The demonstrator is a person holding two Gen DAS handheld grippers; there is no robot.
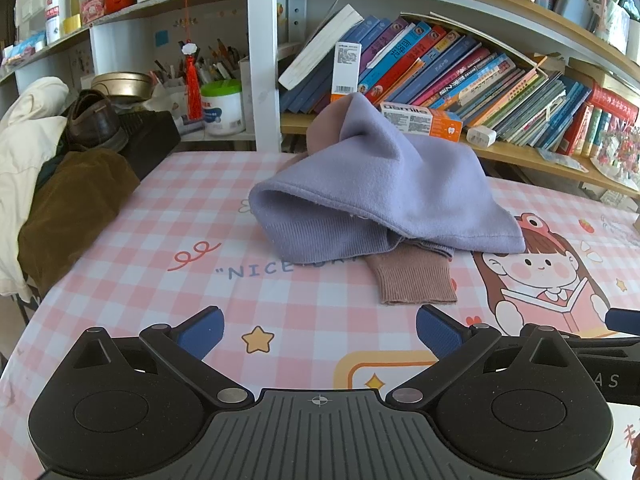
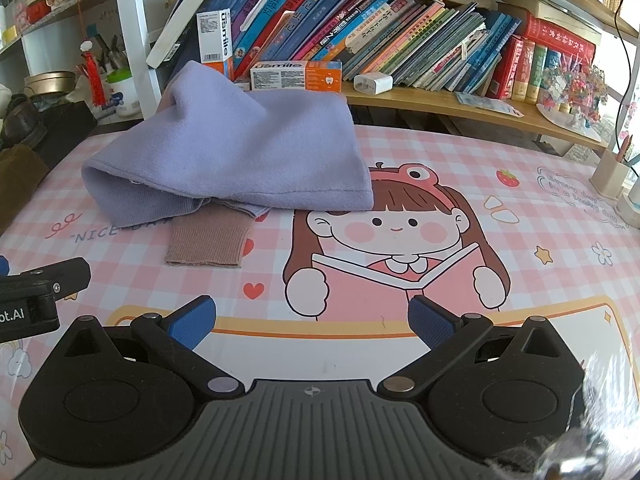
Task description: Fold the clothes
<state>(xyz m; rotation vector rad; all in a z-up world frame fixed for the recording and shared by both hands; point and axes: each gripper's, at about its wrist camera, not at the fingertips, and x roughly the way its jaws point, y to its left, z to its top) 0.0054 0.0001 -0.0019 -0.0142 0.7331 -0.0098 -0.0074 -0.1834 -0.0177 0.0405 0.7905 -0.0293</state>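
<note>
A lilac knit garment (image 1: 384, 188) (image 2: 236, 156) lies crumpled in a peaked heap on the pink checked table cover (image 1: 160, 240) (image 2: 520, 248). A mauve-brown ribbed cuff (image 1: 412, 276) (image 2: 208, 240) pokes out from under its near edge. My left gripper (image 1: 320, 334) is open with nothing between its blue pads, a short way in front of the cuff. My right gripper (image 2: 312, 322) is also open and holds nothing, hovering over the cartoon girl print, to the right of the cuff. The heap hides the rest of the brown garment.
Bookshelves (image 1: 480, 72) (image 2: 400, 40) packed with books stand close behind the table. Toothpaste boxes (image 2: 296, 76) and a white charger (image 2: 372, 82) rest on the lower shelf. At the left edge sit brown and cream clothes (image 1: 68, 208) and a shoe (image 1: 94, 120). A pen holder (image 2: 610, 176) stands far right.
</note>
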